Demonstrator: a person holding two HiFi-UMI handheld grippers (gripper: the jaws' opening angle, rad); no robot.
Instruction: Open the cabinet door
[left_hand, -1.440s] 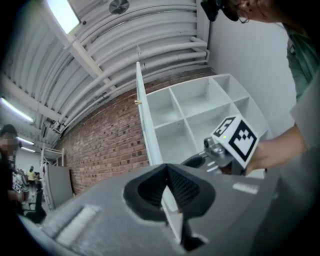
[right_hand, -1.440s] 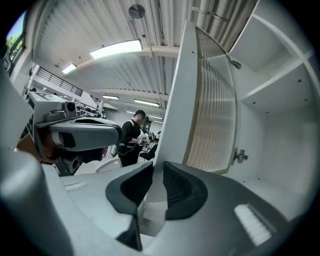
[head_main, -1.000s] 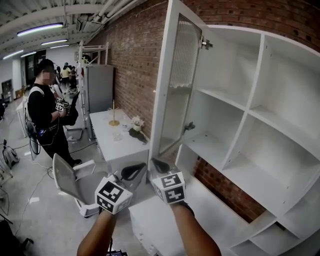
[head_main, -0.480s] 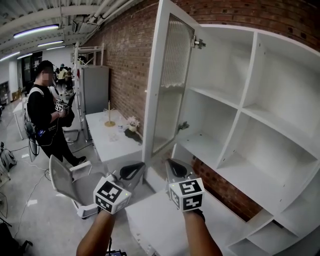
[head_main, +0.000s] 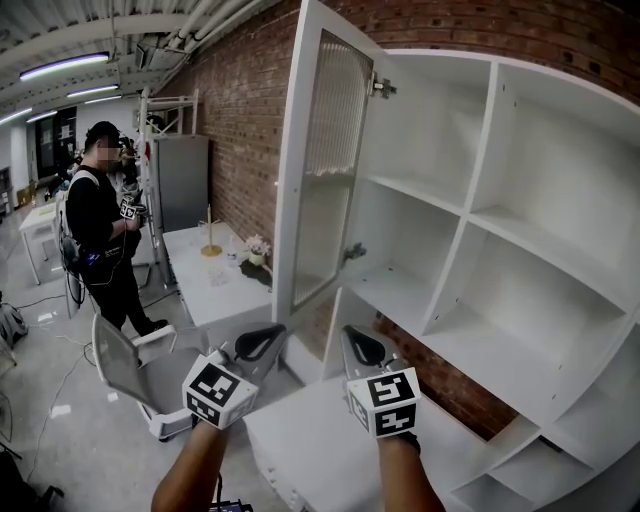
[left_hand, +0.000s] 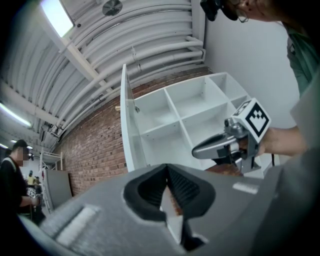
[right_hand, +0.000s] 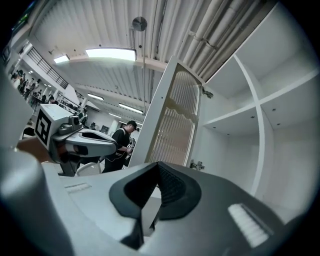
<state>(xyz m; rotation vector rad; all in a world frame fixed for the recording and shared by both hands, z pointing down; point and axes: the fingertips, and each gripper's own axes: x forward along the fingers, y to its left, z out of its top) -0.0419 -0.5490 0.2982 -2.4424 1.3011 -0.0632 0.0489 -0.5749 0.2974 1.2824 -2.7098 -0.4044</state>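
Note:
The white cabinet door (head_main: 322, 170), with a ribbed glass panel, stands swung wide open on its hinges, edge-on to the empty white shelves (head_main: 470, 220). Both grippers hang below it and touch nothing. My left gripper (head_main: 256, 345) is shut and empty, left of the door's lower corner. My right gripper (head_main: 362, 349) is shut and empty too, just right of that corner, in front of the lower shelves. The left gripper view has the door (left_hand: 128, 131) and the right gripper (left_hand: 220, 145); the right gripper view has the door (right_hand: 172, 125) and the left gripper (right_hand: 86, 140).
A person (head_main: 100, 230) stands at the far left holding another gripper. A low white table (head_main: 205, 290) with a candlestick and flowers runs along the brick wall (head_main: 250, 120). A white chair (head_main: 125, 365) sits near left. A white cabinet top (head_main: 310, 440) lies below my arms.
My right gripper has drawn back from the door's lower edge, moving right and down. The door stands a little wider open. The left gripper has barely moved.

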